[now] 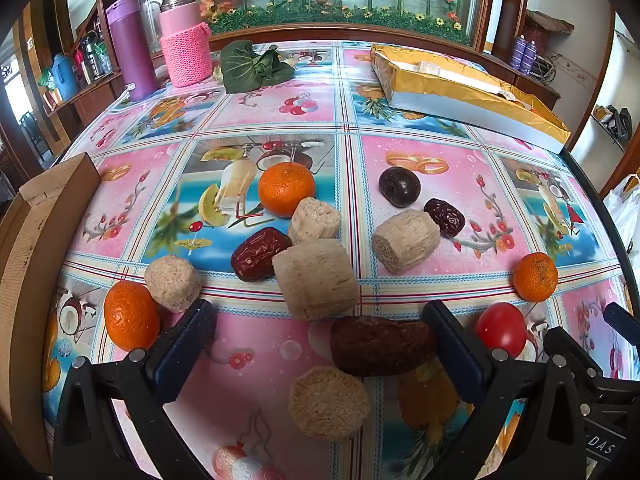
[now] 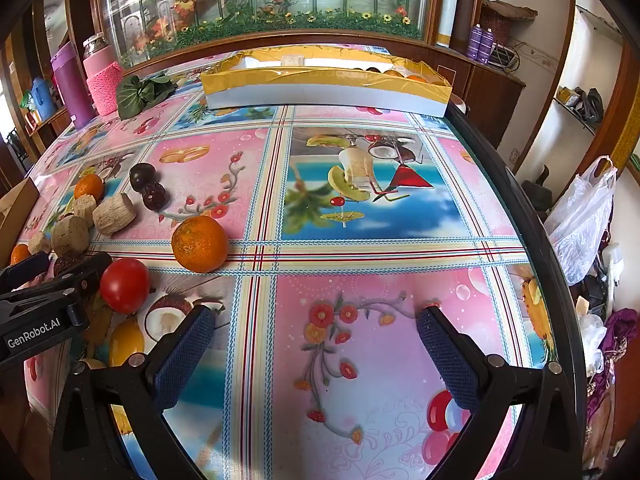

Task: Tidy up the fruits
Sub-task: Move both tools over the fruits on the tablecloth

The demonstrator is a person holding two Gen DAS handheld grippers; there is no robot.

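**Both claws spread over the fruit-strewn table**

From the left wrist we see our left claw (image 1: 320,344) with its fingers apart and nothing clamped. A dark brown date (image 1: 380,346) lies between the fingertips, close against the right one, and a beige puffed roll (image 1: 329,402) sits just below it. Beyond lie another red date (image 1: 259,254), more puffed rolls (image 1: 316,278), a tangerine (image 1: 286,188) near the table's middle, a second tangerine (image 1: 130,316) toward the left edge beside a cardboard box (image 1: 36,264), and a third (image 1: 535,277) toward the right edge. A red tomato (image 1: 501,329) rests just right of the claw. A gold-lined tray (image 1: 460,100) stands at the far right corner.

From the right wrist, our right claw (image 2: 316,344) is likewise spread wide over bare tablecloth (image 2: 360,320), holding nothing. The tomato (image 2: 125,285) and a tangerine (image 2: 199,244) lie to its left, near the left claw (image 2: 56,276). The tray (image 2: 324,94) sits along the far edge, with oranges showing inside at its right end.
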